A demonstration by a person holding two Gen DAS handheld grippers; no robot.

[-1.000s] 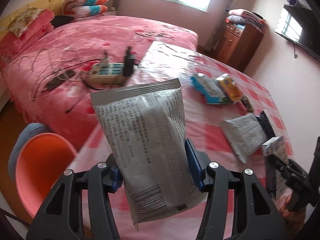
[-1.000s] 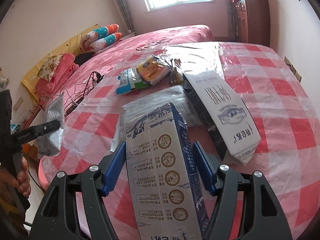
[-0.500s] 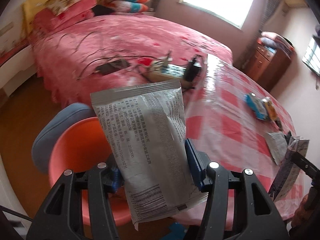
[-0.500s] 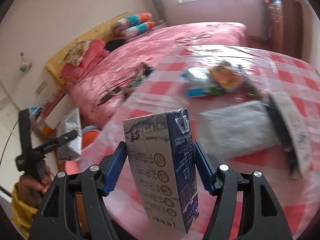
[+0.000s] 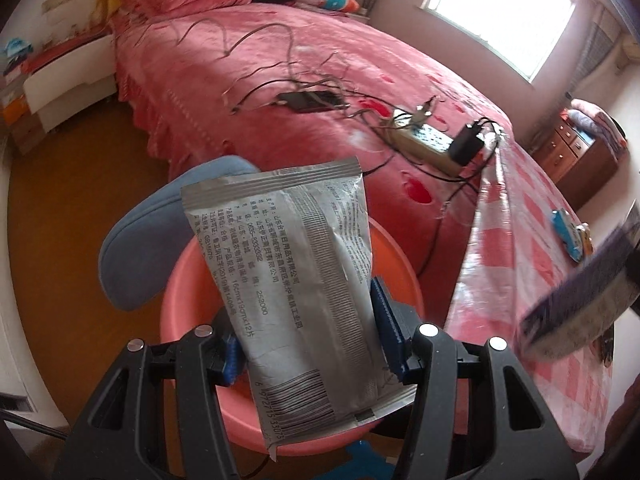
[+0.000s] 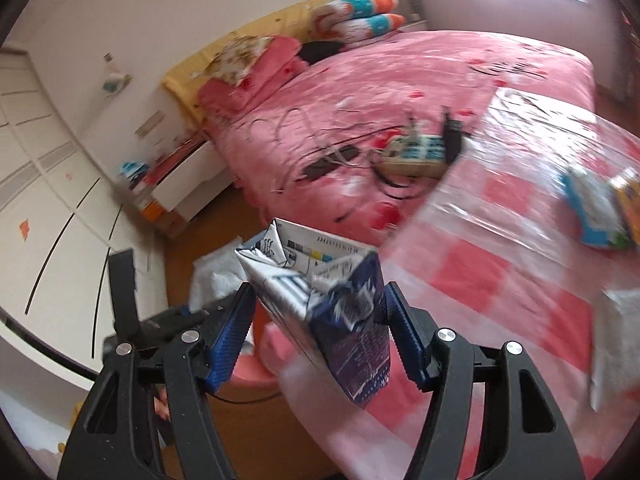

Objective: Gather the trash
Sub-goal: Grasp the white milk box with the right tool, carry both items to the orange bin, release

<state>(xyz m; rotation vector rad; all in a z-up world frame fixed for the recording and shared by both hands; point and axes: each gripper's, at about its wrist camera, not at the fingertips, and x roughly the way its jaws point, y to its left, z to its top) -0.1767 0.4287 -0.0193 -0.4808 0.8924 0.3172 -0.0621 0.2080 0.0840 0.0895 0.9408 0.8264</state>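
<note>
Bedroom floor shows beside the pink bed, with the pink bin (image 5: 192, 280) at the corner of the checked table (image 5: 532, 264). Left gripper (image 5: 308, 344) pinches the grey pouch (image 5: 292, 280) right above the bin; I'd part the jaws only once the pouch hangs inside the rim. Right gripper (image 6: 316, 344) clamps the blue carton (image 6: 340, 312) just beside the bin and should follow. A second ago both hovered over the table; now they have swung out to the bin.

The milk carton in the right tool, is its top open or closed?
Open. The milk carton shows its top flaps torn apart, with the white inside showing.
</note>
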